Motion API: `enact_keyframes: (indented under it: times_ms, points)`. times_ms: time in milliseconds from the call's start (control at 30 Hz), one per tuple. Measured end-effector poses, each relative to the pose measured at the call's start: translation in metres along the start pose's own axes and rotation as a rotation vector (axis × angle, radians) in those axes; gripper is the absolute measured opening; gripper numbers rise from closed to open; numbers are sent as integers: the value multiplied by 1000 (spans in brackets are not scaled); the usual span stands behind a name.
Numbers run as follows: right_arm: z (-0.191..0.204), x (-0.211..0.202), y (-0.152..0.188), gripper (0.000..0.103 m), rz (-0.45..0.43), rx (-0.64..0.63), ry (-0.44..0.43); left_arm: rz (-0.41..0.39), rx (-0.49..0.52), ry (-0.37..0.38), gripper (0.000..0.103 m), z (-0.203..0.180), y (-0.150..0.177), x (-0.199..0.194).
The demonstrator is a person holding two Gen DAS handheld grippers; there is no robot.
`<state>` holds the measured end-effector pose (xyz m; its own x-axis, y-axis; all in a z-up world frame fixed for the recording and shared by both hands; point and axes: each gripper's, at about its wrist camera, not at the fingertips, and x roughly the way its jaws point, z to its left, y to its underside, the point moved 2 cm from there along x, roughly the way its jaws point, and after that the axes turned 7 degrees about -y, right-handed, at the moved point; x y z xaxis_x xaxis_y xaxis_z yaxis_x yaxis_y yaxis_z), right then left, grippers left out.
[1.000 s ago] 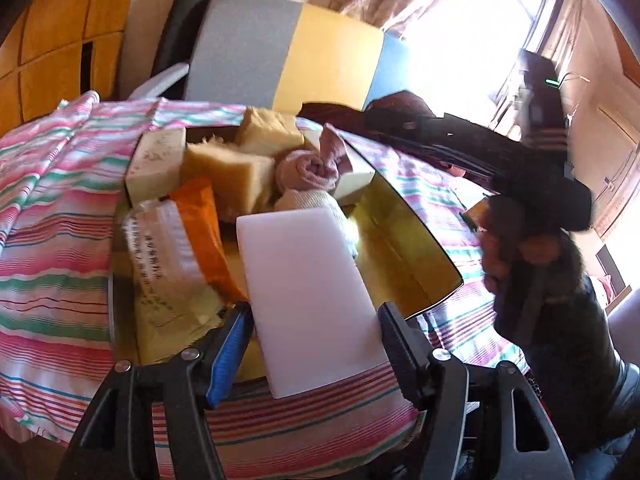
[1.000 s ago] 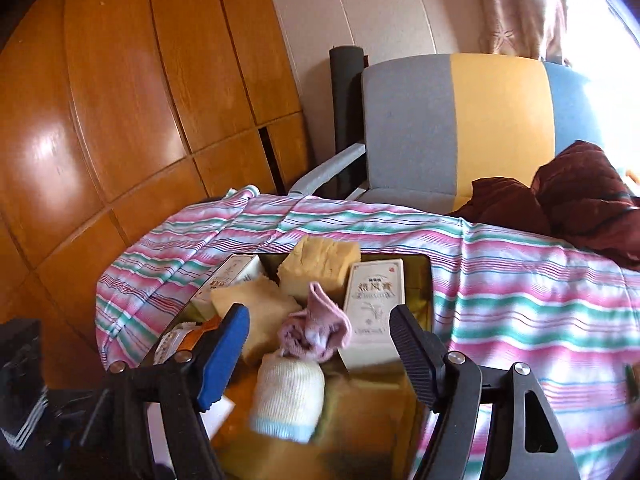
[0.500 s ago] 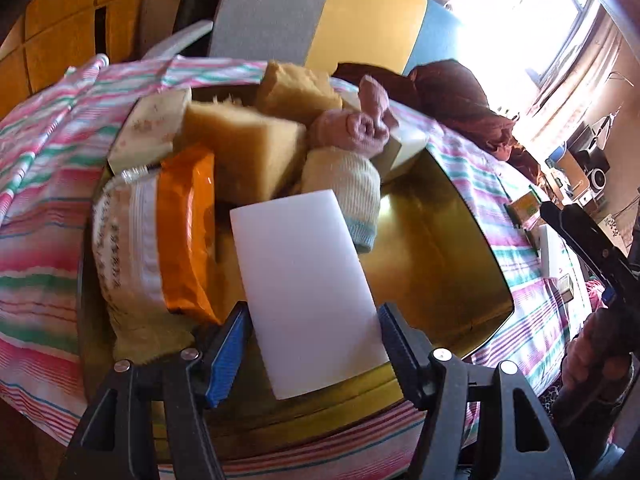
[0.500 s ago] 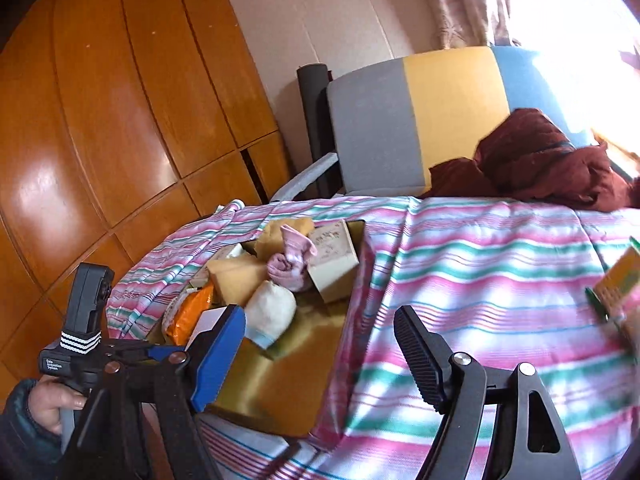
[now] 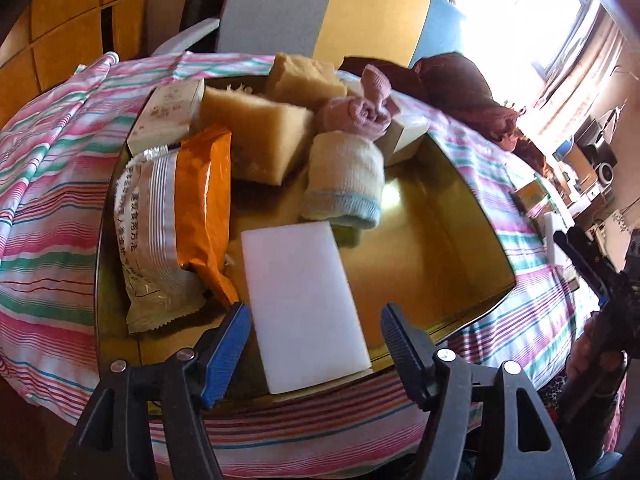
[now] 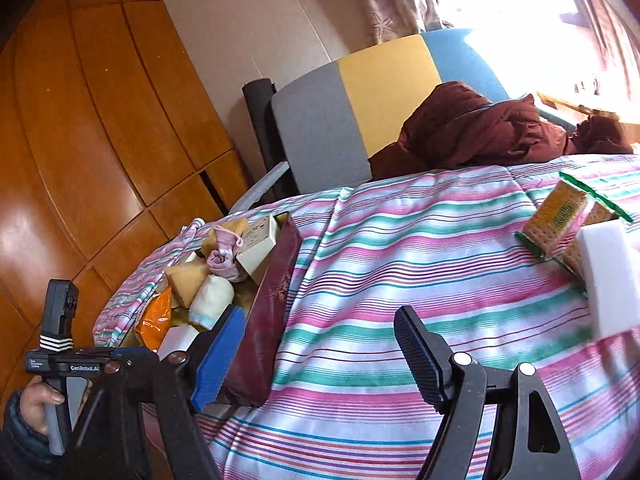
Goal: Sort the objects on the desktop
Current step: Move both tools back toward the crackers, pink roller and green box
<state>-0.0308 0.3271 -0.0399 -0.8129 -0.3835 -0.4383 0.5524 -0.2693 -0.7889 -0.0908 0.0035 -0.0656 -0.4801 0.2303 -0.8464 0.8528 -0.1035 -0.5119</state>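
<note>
I see the surface (image 6: 420,264) draped in a pink, green and white striped cloth, with a grey, yellow and blue chair (image 6: 360,108) behind it, wood panelling (image 6: 100,128) to the chair's left and a bright window (image 5: 560,12) to its right; a dark red garment (image 6: 480,132) is heaped against the chair. The gold tin box (image 5: 432,248) sits on the cloth in front of the chair. In it: two tan sponges (image 5: 260,136), a cream carton (image 5: 168,114), an orange and white snack pack (image 5: 176,220), a rolled pink sock (image 5: 360,114) on a second carton, a cream sock (image 5: 344,184) with a blue cuff, and a white foam block (image 5: 300,304) at the box's near edge. Left claw (image 5: 316,340) is spread wide, the block lying between its fingers with a gap on each side, so it holds nothing. Right claw (image 6: 316,350) is also wide and empty over bare cloth, just right of the box. Only the right view shows the box's dark red outer wall (image 6: 272,304), a green and yellow cracker pack (image 6: 556,216) and another white block (image 6: 608,276) far right of the box, plus the hand (image 6: 38,400) on the left handle. Only the left view shows the shiny box floor and clutter by the window.
</note>
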Motion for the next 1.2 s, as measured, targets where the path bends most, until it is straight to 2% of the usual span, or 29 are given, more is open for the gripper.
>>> enact_keyframes:
  times_ms: [167, 300, 367, 567, 600, 633, 700, 867, 1033, 1200]
  points:
    - [-43, -39, 9, 78, -57, 63, 104, -103, 11, 33, 69, -15, -1, -22]
    - [-83, -76, 17, 78, -112, 139, 216, -147, 73, 131, 70, -53, -6, -25]
    - [-103, -95, 21, 78, -141, 181, 272, -135, 113, 186, 70, -79, -7, -18]
    - [-144, -132, 24, 78, -214, 264, 389, -33, 221, 306, 70, -160, -7, 13]
    - [-148, -134, 24, 78, -222, 270, 401, -23, 237, 305, 78, -172, -8, 17]
    - [-151, -136, 26, 78, -228, 275, 411, -21, 254, 286, 93, -184, -8, 19]
    - [-157, -138, 29, 78, -235, 281, 428, -19, 272, 257, 100, -203, -11, 24]
    - [-173, -141, 38, 79, -240, 307, 432, -20, 264, 201, 88, -221, -23, 32]
    - [-185, -146, 44, 79, -268, 334, 420, -55, 254, 124, 83, -203, -17, 27]
    - [-192, -151, 44, 79, -295, 339, 448, -148, 279, 161, 83, -211, -18, -10]
